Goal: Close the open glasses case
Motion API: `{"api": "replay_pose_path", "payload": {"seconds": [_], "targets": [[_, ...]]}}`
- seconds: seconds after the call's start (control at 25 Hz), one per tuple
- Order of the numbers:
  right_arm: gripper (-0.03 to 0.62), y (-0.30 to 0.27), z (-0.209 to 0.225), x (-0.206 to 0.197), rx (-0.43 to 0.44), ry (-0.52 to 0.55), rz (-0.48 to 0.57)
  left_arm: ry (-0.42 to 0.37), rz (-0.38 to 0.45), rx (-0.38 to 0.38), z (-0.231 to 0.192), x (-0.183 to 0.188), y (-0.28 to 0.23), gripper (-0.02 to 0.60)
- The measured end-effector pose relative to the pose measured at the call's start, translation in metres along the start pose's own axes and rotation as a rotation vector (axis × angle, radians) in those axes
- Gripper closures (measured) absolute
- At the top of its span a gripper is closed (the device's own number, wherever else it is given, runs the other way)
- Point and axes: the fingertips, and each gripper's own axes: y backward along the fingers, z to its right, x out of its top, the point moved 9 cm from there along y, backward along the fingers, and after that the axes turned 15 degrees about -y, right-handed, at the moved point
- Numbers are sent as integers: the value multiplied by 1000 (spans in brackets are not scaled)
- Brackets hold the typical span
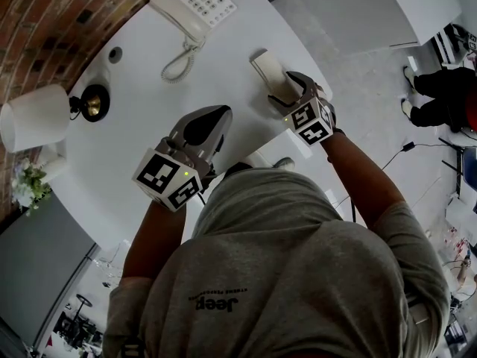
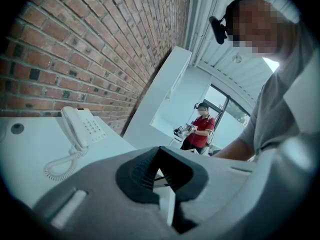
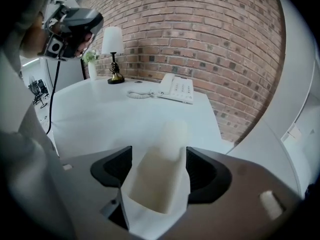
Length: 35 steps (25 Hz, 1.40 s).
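The cream glasses case (image 1: pixel 268 70) lies near the right edge of the white table (image 1: pixel 134 148). My right gripper (image 1: pixel 288 89) reaches down over its near end. In the right gripper view the glasses case (image 3: pixel 161 156) fills the gap between the jaws, and both dark pads (image 3: pixel 120 167) lie against its sides. I cannot tell whether the lid is up or down. My left gripper (image 1: pixel 219 112) hovers over the table's middle, apart from the case, shut and holding nothing. In its own view the left gripper (image 2: pixel 160 152) has its tips together.
A white desk phone (image 1: pixel 192 4) with a coiled cord sits at the table's far side. A lamp (image 1: pixel 36 115) and a small plant (image 1: pixel 25 182) stand at the left by the brick wall. The table edge drops off just right of the case. A person in red (image 2: pixel 198 130) stands far off.
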Motion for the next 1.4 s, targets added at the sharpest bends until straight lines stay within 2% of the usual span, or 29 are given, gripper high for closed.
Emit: {"api": "replay_pose_path", "payload": {"seconds": [0.48,0.76,0.88,1.12,1.4], "targets": [[247,2,-3,1,32,-32,15,-2,0,-11,1,3,-3,584],[261,30,1,16,80,-144,138,-27,5,-33,8,11,-9,584],[283,56,10,22,83,-206,211,-50,10,-63,16,20,-18,584],[335,123,31,16,24,-298,328,-101,14,-146,44,41,-45,584],[468,213,46,-10,-87,-382,472,-184,20,-287,88,68,-84,584]]}}
